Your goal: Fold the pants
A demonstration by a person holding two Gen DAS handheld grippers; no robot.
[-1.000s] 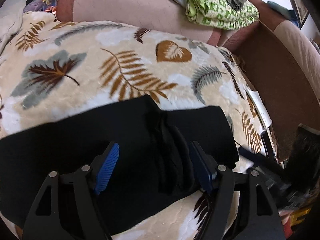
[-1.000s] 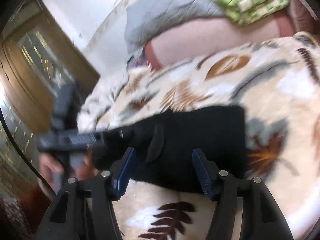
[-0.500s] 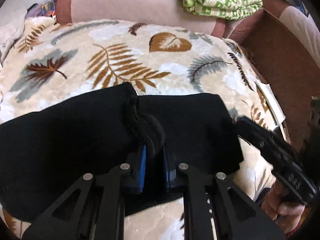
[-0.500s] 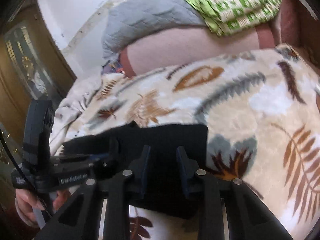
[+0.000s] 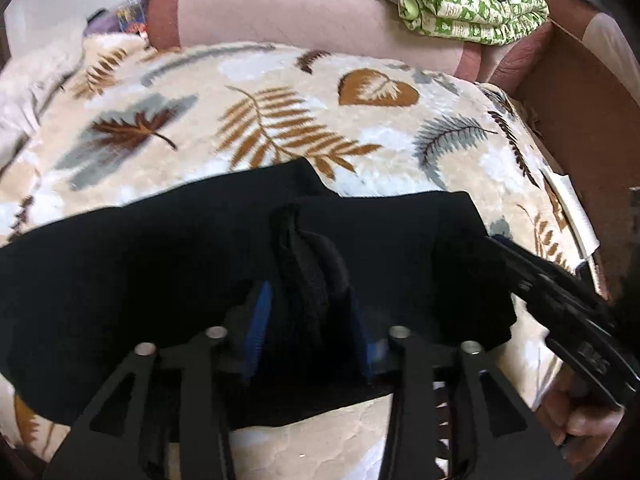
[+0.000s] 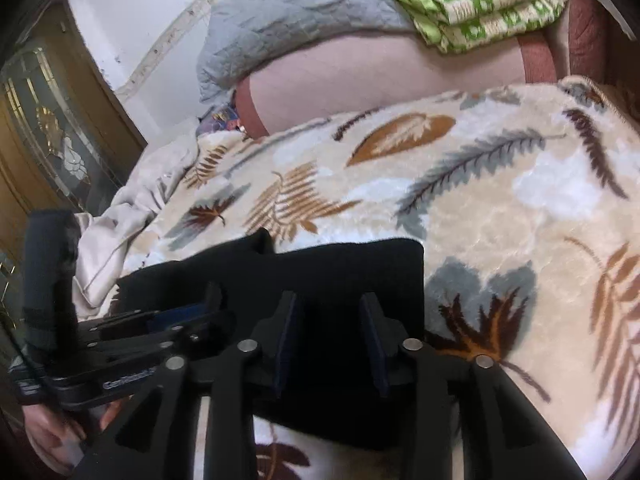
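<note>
Pants point(image 5: 140, 280), black, lie partly folded on the leaf-print blanket point(image 5: 280, 120) in my left wrist view; my left gripper point(image 5: 308, 320) is opening, a bunched ridge of cloth between its fingers. Right wrist view: my right gripper point(image 6: 332, 340) is opening over the fold's edge at six o'clock. More folding remains, I judge.

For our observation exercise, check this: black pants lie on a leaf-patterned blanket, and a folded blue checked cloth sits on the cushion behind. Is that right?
Not quite. In the left wrist view the folded cloth is green and white, not blue. The black pants do lie on the leaf-patterned blanket.
</note>
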